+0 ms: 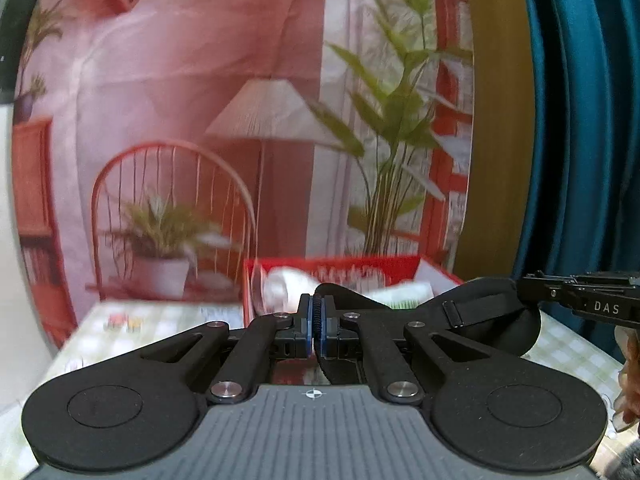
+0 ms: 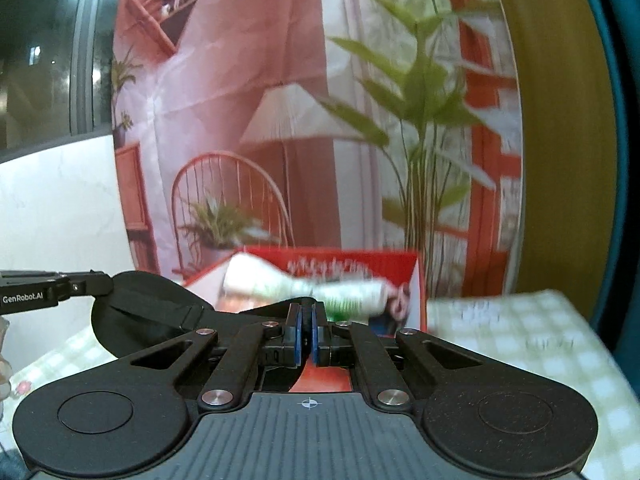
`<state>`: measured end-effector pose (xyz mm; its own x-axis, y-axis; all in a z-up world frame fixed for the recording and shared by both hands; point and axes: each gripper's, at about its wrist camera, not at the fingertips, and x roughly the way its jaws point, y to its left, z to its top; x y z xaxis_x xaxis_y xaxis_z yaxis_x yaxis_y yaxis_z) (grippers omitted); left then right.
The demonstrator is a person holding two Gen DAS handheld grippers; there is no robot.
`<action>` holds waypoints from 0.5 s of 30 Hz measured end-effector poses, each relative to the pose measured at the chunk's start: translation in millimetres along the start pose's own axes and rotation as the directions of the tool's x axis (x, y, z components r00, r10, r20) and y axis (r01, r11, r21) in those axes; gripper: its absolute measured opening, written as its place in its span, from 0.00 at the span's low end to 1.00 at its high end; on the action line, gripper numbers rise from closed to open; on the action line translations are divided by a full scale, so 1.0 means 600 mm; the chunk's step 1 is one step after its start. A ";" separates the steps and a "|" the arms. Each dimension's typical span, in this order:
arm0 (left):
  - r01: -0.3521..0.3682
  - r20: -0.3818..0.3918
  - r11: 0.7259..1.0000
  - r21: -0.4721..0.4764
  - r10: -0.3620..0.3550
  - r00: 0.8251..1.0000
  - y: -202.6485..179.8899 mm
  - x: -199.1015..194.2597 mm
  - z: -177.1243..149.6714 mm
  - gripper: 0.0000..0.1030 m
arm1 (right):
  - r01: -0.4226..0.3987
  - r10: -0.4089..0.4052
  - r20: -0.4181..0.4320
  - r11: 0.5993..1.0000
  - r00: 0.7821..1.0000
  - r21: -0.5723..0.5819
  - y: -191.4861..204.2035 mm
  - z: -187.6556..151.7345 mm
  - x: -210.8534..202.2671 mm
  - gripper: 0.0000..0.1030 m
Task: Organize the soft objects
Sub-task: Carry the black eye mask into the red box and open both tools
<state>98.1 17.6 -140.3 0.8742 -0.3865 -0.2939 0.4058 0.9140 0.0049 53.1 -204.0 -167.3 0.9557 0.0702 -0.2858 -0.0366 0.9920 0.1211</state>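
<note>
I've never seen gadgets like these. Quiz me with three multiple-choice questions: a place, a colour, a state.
1. Where does the red box stand?
A) on the checked tablecloth
B) on a chair
C) on the floor

2. What colour is the eye mask stretched between the two tongs?
A) white
B) yellow
C) black

3. How are the left tongs?
A) wide open
B) shut on the eye mask
C) shut on nothing

Answers:
1 A, the box sits on the cloth beyond the tongs.
2 C, its fabric and strap are black.
3 B, its jaws pinch the fabric, as the right tongs do too.
</note>
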 end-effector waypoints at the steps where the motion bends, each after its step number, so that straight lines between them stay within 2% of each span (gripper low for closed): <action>1: -0.003 0.008 1.000 0.015 0.003 1.000 -0.002 0.009 0.010 0.04 | 0.003 -0.003 0.009 1.000 1.000 -0.008 -0.002 0.011 0.006 0.04; 5: -0.011 0.004 0.997 0.073 0.011 1.000 -0.012 0.061 0.041 0.05 | 0.026 -0.024 0.038 0.998 0.999 -0.051 -0.009 0.047 0.042 0.04; 10: -0.018 -0.044 0.993 0.117 0.024 0.999 -0.008 0.136 0.053 0.05 | 0.052 -0.049 0.030 0.996 0.998 -0.077 -0.025 0.066 0.106 0.04; 15: 0.003 -0.141 0.994 0.113 0.013 0.990 -0.002 0.203 0.034 0.05 | 0.076 -0.078 -0.020 0.994 0.997 -0.083 -0.042 0.058 0.170 0.04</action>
<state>209.7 -33.0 -156.9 0.8332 -0.3533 -0.4254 0.4357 0.8931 0.1117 161.7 -225.5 -166.5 0.9495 -0.0053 -0.3136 0.0121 0.9997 0.0196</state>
